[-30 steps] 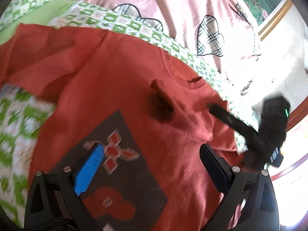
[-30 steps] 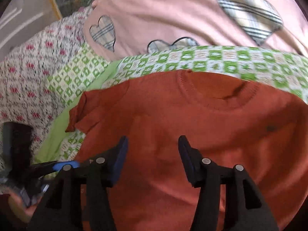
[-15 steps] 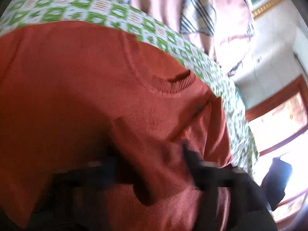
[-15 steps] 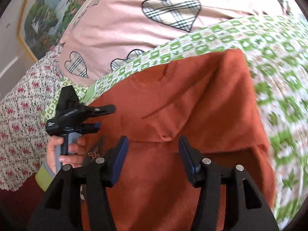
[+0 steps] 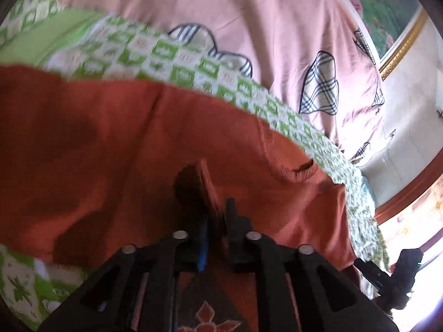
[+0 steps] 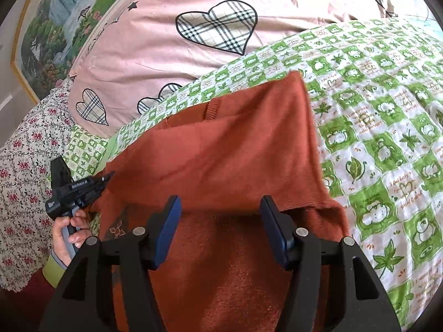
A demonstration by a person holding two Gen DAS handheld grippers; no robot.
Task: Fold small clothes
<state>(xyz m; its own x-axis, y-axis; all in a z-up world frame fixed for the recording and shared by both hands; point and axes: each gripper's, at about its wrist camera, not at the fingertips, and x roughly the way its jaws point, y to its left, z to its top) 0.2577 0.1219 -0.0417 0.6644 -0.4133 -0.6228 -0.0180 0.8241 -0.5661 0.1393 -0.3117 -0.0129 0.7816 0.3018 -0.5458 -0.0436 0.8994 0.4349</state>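
Observation:
A rust-orange knit sweater [image 5: 116,149] lies on a green-and-white checked blanket [image 5: 177,63]. Its ribbed neckline [image 5: 293,171] is to the right in the left wrist view. My left gripper [image 5: 216,213] is shut on a raised pinch of the sweater's fabric, with a dark patterned patch [image 5: 210,312] just below it. In the right wrist view the sweater [image 6: 235,152] has one side folded over. My right gripper [image 6: 220,210] is open and empty just above the fold's edge. The left gripper [image 6: 77,188] shows at the sweater's left edge, held by a hand.
A pink duvet with plaid hearts [image 6: 210,27] lies behind the sweater. A floral sheet [image 6: 22,171] is at the left. A framed landscape picture [image 6: 52,22] hangs on the wall. The checked blanket [image 6: 387,144] extends to the right. The right gripper [image 5: 398,276] shows low right.
My left gripper went from open to shut on a pinch of sweater fabric. My right gripper stayed open and the sweater's side came to lie folded over in front of it.

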